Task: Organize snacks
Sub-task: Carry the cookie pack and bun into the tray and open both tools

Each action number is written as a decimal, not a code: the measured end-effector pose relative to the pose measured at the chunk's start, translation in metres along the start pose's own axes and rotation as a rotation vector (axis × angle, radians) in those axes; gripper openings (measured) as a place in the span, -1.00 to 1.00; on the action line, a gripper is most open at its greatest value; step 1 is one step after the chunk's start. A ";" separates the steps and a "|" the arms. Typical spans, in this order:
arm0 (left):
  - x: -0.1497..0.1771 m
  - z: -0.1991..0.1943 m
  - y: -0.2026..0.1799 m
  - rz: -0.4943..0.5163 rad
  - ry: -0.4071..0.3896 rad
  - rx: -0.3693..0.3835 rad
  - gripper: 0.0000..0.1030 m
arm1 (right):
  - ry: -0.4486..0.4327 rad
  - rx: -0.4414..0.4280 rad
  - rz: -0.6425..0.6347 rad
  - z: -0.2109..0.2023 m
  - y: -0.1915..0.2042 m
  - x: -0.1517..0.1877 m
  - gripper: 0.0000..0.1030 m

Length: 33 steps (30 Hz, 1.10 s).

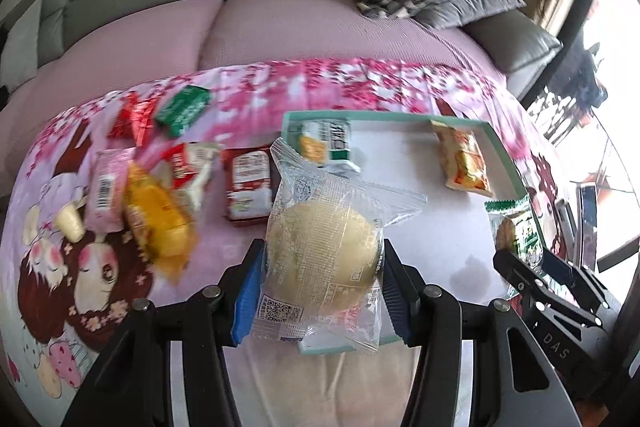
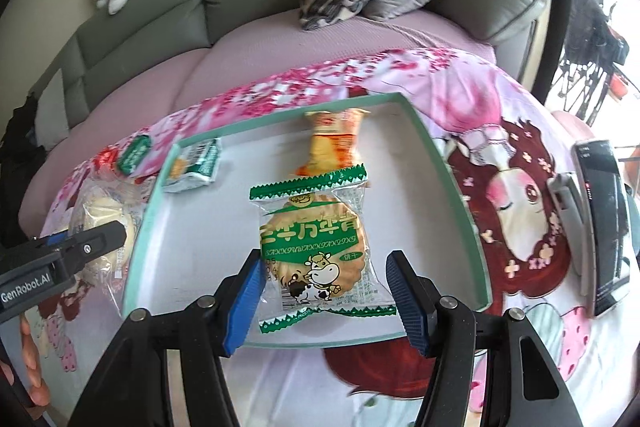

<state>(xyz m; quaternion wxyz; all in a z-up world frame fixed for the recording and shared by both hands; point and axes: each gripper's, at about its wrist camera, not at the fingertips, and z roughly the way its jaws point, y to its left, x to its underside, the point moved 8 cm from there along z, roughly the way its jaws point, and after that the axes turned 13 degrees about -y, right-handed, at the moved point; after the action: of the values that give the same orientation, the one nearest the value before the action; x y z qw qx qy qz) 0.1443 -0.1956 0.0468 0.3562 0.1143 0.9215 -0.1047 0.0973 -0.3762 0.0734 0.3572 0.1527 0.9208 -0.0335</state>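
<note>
Two packets point(image 2: 195, 165) already lie in the tray point(image 2: 460, 187). A bun point(image 1: 324, 251) is clamped in the left claw point(image 1: 320, 279); a biscuit point(image 2: 316, 251) sits between the parted right claw point(image 2: 324, 291). Several snacks point(image 1: 160, 203) remain outside.

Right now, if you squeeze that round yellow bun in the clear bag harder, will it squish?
Probably yes. The bun looks soft and puffy, so the left gripper could dent it. Its clear wrapper sticks out loose and crinkled, so it is likely floppy and slippery. It looks light for its size.
</note>
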 end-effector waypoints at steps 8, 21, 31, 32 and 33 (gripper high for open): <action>0.005 0.030 -0.024 0.042 0.046 0.015 0.09 | 0.019 0.042 0.002 0.011 -0.025 0.000 0.25; 0.004 0.067 -0.035 0.062 0.093 0.006 0.09 | 0.045 0.087 0.002 0.035 -0.047 -0.005 0.25; 0.001 0.091 -0.042 0.061 0.124 0.001 0.09 | 0.050 0.106 -0.001 0.049 -0.054 -0.011 0.27; 0.000 0.093 -0.043 0.060 0.128 -0.001 0.09 | 0.051 0.107 -0.002 0.050 -0.054 -0.012 0.27; 0.000 0.094 -0.043 0.059 0.131 0.001 0.09 | 0.051 0.107 -0.003 0.051 -0.054 -0.013 0.27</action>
<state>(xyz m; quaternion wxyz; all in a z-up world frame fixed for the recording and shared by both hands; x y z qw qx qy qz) 0.1912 -0.2624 -0.0166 0.2981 0.1482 0.9390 -0.0867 0.1232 -0.4394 0.0414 0.3249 0.1711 0.9267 -0.0795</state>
